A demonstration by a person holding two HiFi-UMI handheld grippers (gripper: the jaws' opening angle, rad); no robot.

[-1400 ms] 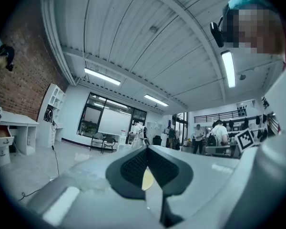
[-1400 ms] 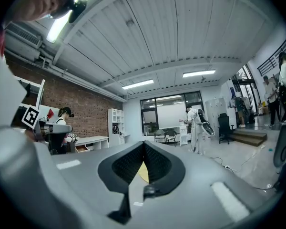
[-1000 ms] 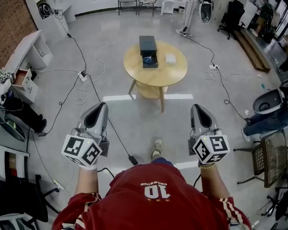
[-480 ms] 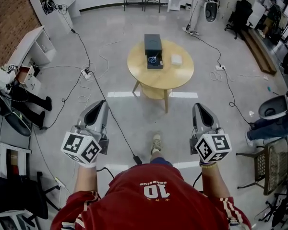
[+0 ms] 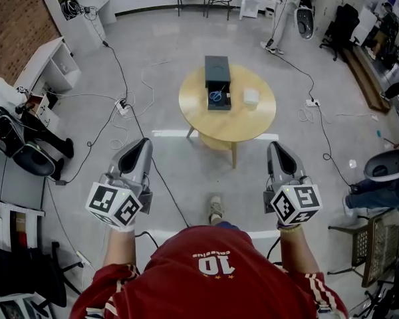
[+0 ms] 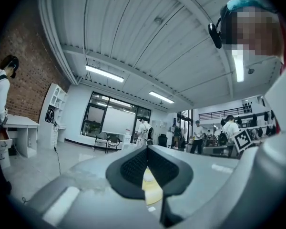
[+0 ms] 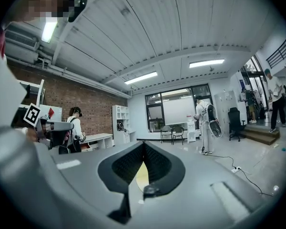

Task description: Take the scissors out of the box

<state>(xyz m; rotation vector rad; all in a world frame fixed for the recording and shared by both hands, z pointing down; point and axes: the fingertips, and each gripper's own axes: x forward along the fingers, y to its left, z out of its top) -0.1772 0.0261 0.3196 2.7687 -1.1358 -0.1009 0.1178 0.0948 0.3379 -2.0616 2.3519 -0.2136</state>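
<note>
Wooden table (image 5: 256, 121) ahead: scissors (image 5: 216, 96) are seen lying in the open box (image 5: 217, 67) on it. Well short of it, left gripper (image 5: 143, 143) and right gripper (image 5: 275, 147) are held with jaws pressed together, empty.

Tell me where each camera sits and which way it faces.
Head view: on the person's head, facing steeply down and forward at the round table and open box; shows the red shirt, a shoe, the left hand-held gripper and right hand-held gripper.
Left gripper view: rides the left one, looking level along its shut jaws across the room; the other's marker cube shows at right.
Right gripper view: likewise on the right one, jaws shut; the other's marker cube at left.
Shared: both gripper views face the far windows.
</note>
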